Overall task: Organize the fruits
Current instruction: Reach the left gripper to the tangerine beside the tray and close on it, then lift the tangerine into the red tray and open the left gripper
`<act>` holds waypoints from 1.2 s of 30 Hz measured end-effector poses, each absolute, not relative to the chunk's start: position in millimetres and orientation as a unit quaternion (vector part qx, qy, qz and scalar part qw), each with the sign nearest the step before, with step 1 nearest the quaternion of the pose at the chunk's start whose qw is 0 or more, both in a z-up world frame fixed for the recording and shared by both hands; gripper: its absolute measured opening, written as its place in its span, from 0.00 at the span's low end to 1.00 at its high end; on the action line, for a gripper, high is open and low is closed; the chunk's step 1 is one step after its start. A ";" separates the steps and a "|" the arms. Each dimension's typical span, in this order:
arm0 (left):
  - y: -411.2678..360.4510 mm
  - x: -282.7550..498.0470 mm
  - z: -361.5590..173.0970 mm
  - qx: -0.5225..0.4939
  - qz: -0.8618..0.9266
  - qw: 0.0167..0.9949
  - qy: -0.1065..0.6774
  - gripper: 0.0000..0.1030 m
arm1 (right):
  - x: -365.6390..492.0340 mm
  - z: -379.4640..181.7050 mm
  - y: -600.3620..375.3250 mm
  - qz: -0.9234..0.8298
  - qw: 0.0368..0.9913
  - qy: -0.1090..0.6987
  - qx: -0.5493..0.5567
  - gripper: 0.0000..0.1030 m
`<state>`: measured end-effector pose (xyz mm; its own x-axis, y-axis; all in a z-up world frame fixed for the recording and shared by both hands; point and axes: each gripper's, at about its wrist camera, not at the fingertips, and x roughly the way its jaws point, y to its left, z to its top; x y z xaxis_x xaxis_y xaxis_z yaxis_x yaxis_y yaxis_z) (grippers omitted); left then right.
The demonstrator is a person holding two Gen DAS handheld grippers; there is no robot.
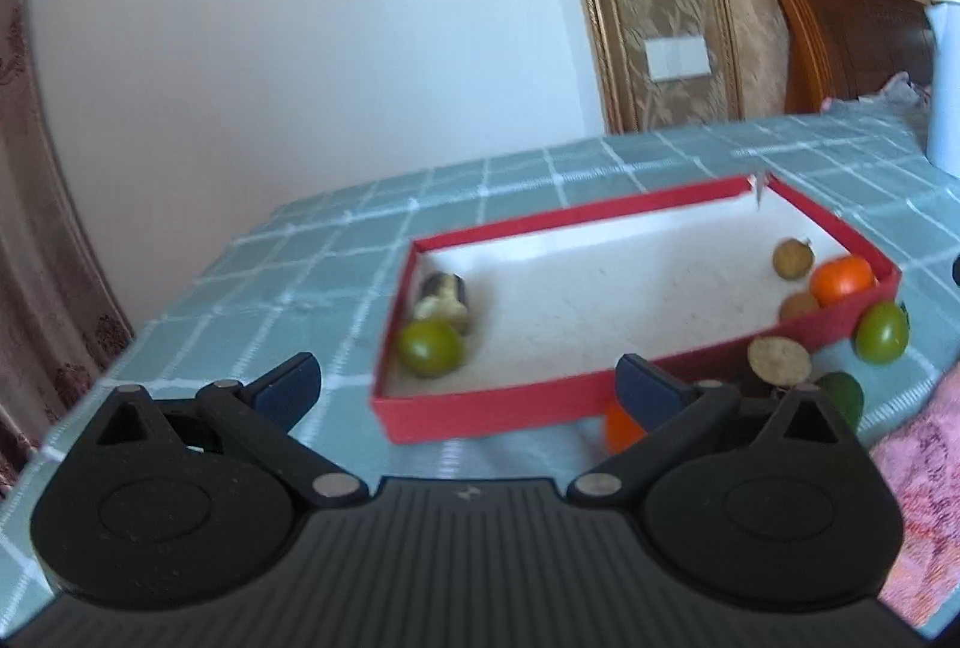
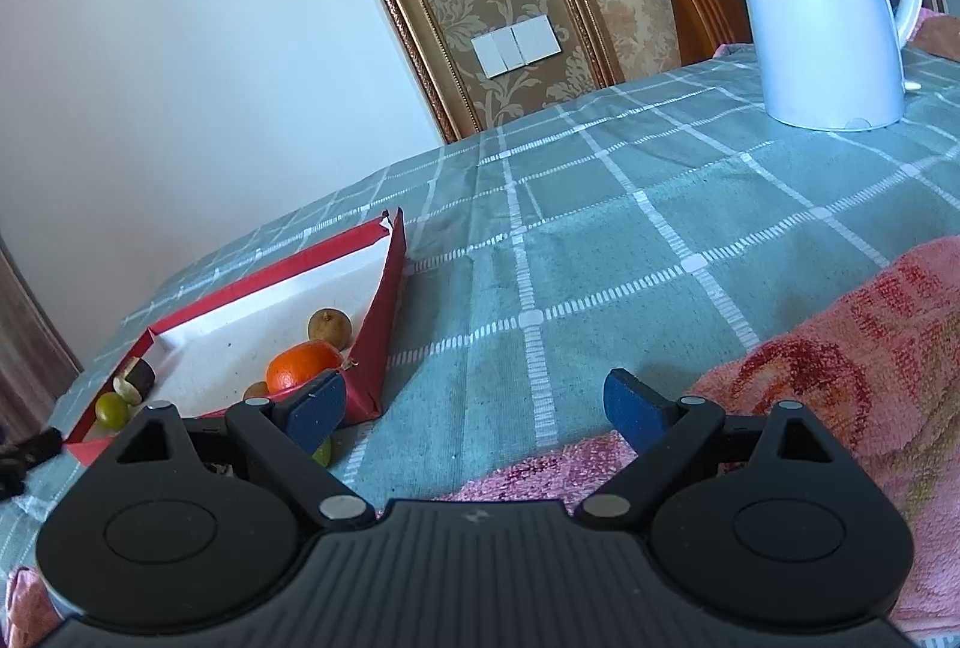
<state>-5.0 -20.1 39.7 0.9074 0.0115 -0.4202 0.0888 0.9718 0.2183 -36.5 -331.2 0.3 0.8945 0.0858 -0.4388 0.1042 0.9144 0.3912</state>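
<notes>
- A shallow red box [image 1: 528, 408] with a white inside lies flat on the green checked cloth; its far right corner is torn open.
- In its near left corner lies a green round fruit [image 1: 431, 348], touching a dark and pale piece [image 1: 443, 297] just behind it.
- At the right end sit an orange fruit [image 1: 842, 279], a brown round fruit [image 1: 792, 258] behind it and another brown one [image 1: 798, 306] against the near wall.
- Outside the box, near its right corner, lie a green fruit [image 1: 882, 332], a cut brown fruit [image 1: 780, 360], a darker green one [image 1: 845, 395] and a second orange fruit [image 1: 621, 426], partly hidden.
</notes>
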 end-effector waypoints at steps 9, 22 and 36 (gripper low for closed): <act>-33.6 -3.6 23.0 0.110 -0.063 0.966 0.225 1.00 | -36.4 -0.1 -332.2 0.002 0.950 0.230 0.210 0.91; -37.8 12.5 16.6 0.068 -0.079 0.961 0.254 0.96 | -36.5 0.1 -333.4 0.007 0.949 0.229 0.216 0.91; -30.2 4.4 17.7 0.019 -0.133 0.953 0.270 0.53 | -36.3 0.2 -335.1 0.006 0.948 0.225 0.223 0.91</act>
